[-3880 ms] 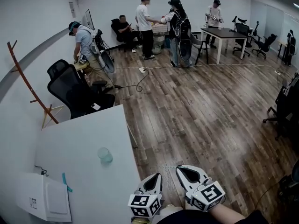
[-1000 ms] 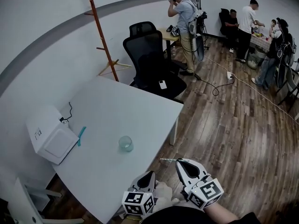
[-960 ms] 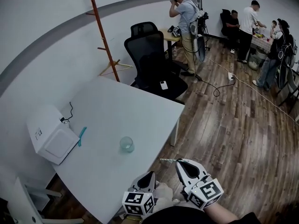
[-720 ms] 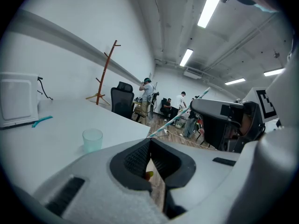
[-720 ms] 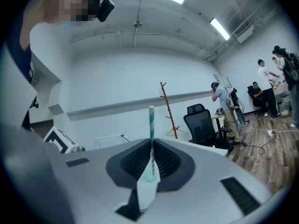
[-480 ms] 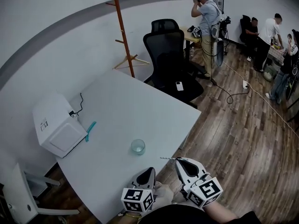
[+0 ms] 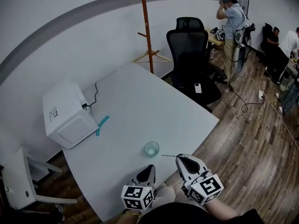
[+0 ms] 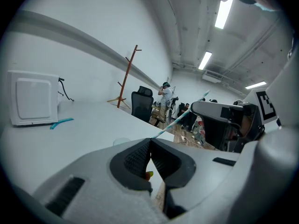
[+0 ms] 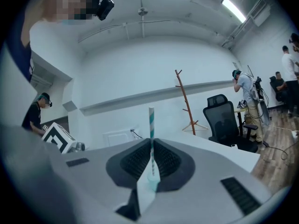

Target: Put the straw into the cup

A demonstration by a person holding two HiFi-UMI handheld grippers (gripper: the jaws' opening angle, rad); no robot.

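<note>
1. Bringing the straw to the cup looks to be the step in hand. The right gripper (image 7: 180, 157) has its jaws closed almost fully on the striped straw (image 7: 167, 156). It is pinched near one end, and the longer part sticks out past the pads.
2. The cup (image 7: 151, 149) stands on the white bench (image 7: 140, 106), just ahead of that gripper and to its left, close off the straw's free end. The end seems short of the rim, though the head view is too small to be sure.
3. The left gripper (image 7: 150, 168) sits just beside the right one, jaws together on nothing, with the cup just ahead of it.
4. The next move probably calls for tipping the straw's free end downward, centring it over the cup mouth, lowering it, then letting the jaws part. The cup is unsteadied, so a sideways knock may shift it.
</note>
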